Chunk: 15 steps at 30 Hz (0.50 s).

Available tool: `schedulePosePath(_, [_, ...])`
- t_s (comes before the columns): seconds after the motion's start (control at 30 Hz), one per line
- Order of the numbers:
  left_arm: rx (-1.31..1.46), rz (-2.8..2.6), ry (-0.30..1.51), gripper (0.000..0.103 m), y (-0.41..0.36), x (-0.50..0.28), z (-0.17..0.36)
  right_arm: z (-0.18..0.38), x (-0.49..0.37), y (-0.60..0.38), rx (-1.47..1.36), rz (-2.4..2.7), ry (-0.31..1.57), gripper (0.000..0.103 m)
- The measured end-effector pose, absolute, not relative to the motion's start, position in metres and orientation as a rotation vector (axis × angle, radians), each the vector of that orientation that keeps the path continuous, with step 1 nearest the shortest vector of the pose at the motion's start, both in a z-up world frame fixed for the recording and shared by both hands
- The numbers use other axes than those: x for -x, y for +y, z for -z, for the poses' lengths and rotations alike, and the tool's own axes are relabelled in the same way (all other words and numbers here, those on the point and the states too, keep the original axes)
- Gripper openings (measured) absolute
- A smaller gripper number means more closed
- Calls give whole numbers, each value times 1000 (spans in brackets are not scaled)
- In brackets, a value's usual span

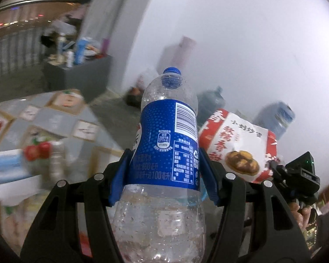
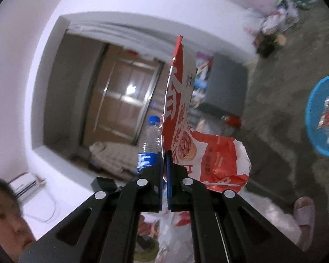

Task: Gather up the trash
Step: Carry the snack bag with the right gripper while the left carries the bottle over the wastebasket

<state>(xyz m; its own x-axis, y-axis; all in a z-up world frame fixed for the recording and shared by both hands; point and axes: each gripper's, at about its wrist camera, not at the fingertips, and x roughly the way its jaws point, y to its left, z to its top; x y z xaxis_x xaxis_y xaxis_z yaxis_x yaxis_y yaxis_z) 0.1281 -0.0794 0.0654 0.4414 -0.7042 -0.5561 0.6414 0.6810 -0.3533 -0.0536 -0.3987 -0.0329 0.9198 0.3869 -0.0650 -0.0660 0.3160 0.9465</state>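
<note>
Two pieces of trash are in hand, both carried above a rough grey concrete floor (image 2: pixel 274 114). Biggest is the crumpled red-and-white printed snack bag (image 2: pixel 217 160), a thin crinkly film whose flat upper edge stands upright; the right gripper (image 2: pixel 164 164) has its jaws pinched tight on that edge. Next is the clear ribbed plastic bottle with a blue label and blue screw cap (image 1: pixel 164 144), beaded with droplets inside; the left gripper (image 1: pixel 164 171) holds it around the label with its jaws part-way apart, blue pads pressing both sides. A round blue plastic basket (image 2: pixel 324 118) sits on the floor, already holding a wrapper, and looks like the likely drop spot. Carrying both there steadily matters: the bottle is smooth and could slip, and the bag hangs loosely, so releasing should wait until each is directly over the rim.
</note>
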Motion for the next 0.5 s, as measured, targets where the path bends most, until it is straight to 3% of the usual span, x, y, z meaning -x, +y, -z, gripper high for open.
schedulePosePath(0.5, [-112,951,1029,58,-290,-154,25,118,54,-489,-1275,97,448,3])
